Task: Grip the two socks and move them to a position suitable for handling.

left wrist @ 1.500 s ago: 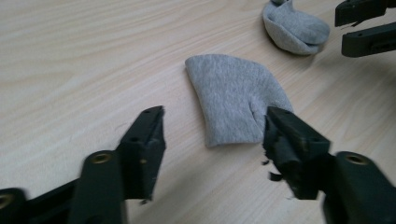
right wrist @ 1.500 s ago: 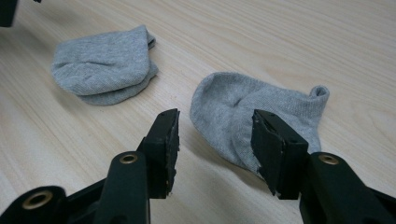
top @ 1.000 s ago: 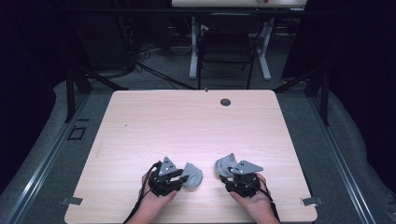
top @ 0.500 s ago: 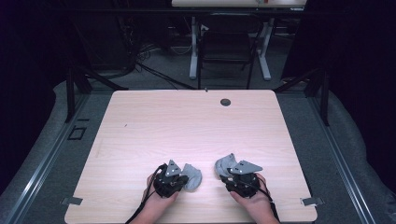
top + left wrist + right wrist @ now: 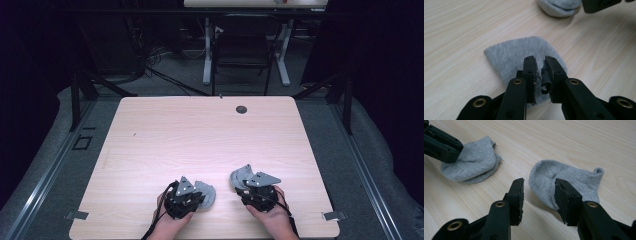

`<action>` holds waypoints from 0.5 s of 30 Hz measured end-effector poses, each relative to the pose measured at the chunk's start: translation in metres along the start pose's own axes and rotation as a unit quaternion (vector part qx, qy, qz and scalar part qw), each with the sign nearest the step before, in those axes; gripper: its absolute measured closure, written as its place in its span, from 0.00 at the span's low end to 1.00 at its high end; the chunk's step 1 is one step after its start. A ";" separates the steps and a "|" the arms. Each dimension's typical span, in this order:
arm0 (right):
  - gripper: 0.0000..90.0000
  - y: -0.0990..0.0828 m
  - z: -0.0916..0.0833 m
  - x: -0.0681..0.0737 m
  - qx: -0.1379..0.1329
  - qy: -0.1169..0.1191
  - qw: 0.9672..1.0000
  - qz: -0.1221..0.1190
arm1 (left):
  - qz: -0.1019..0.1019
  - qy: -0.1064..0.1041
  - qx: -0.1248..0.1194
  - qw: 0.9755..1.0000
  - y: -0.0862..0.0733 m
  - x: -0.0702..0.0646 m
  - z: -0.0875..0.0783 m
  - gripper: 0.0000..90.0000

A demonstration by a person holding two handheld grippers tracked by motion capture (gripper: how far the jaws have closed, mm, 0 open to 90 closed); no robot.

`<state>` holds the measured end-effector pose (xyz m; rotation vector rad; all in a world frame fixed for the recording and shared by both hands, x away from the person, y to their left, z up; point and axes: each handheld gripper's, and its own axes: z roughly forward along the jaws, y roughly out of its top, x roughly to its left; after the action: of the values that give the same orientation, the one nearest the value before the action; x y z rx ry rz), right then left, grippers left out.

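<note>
1. Leftward and nearer the bench [image 5: 200, 135] edge, the left hand-held gripper [image 5: 539, 72] has shifted, nearly closed over its grey sock [image 5: 511, 53]
2. Right hand-held gripper [image 5: 537, 197] gapes, straddling the second sock [image 5: 574, 180]; neither looks lifted

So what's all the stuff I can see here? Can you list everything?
Socks: 2, grey, near edge of the table, one at the left gripper, one at the right gripper.
Table: 1, light wood, in the middle of the room.
Round hole cover: 1, dark, far side of the table.
Chair: 1, dark, behind the table.
Hands: 2, at the bottom, left and right.
Left gripper: 1, black, jaws nearly together over its sock.
Right gripper: 1, black, jaws apart above its sock.
</note>
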<state>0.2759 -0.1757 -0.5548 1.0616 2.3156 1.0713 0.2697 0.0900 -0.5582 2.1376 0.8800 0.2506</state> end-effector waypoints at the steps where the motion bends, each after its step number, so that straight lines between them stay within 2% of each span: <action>1: 0.65 0.000 0.000 0.000 0.000 -0.001 1.000 0.001 | 0.003 -0.002 -0.001 1.000 0.002 -0.002 0.001 0.85; 7: 0.64 0.000 -0.001 -0.002 -0.005 -0.002 1.000 0.005 | 0.016 -0.010 0.006 1.000 0.010 -0.015 0.012 0.81; 15: 0.64 0.000 -0.002 -0.003 -0.007 -0.001 1.000 0.005 | 0.032 0.011 0.024 0.999 0.008 -0.019 0.023 0.82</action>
<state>0.2764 -0.1793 -0.5536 1.0692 2.2999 1.0892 0.2696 0.0596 -0.5657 2.2138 0.8380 0.2893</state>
